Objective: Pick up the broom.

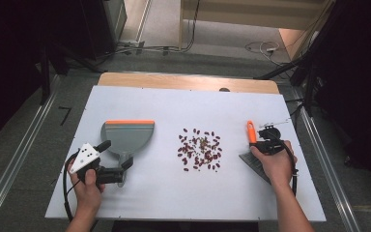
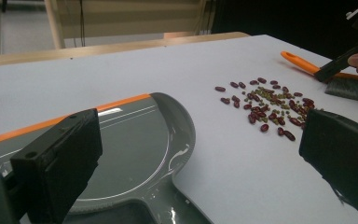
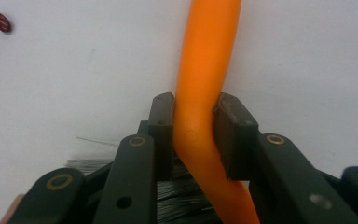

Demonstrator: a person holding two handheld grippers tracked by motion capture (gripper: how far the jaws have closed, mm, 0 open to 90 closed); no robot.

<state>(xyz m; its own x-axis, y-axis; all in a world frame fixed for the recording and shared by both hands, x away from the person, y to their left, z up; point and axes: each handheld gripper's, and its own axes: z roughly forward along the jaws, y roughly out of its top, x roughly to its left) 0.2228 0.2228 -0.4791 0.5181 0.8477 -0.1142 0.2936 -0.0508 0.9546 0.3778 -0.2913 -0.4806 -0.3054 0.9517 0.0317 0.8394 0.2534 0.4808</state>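
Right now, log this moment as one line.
right gripper: shut on brush handle | left gripper: open over dustpan | beans: unswept

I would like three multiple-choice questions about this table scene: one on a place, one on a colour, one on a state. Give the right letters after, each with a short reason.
1. Where do the beans lie?
A. inside the dustpan
B. on the table between dustpan and brush
C. on the floor

2. What colour is the brush handle?
A. orange
B. blue
C. white

3. How is the right gripper?
A. wide open above the beans
B. shut on the dustpan
C. shut on the brush handle

Answers:
1 B: the high view shows the pile on the white table, with the dustpan left of it and the brush right.
2 A: the handle is plainly orange.
3 C: both fingers press its sides.
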